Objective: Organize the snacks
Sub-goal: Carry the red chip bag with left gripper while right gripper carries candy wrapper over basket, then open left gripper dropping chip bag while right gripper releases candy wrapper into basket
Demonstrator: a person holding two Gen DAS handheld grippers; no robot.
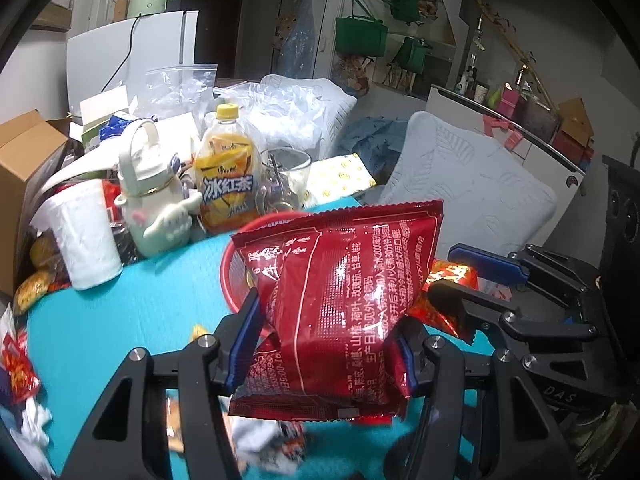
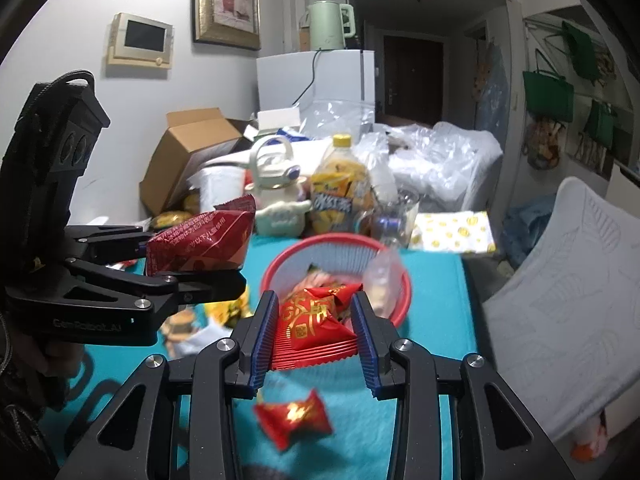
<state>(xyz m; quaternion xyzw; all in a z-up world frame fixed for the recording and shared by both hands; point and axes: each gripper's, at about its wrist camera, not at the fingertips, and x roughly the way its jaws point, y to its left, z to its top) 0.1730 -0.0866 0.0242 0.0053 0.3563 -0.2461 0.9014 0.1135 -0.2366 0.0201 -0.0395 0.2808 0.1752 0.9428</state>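
Dark-red printed pouch upright, clamped – smaller gold-printed red packet pinched above red basket.

Iced tea bottle beside cream kettle-shaped jug; pillow right.

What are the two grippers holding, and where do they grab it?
Left gripper pinches a dark red packet near its bottom. Right gripper squeezes a small red packet's sides.
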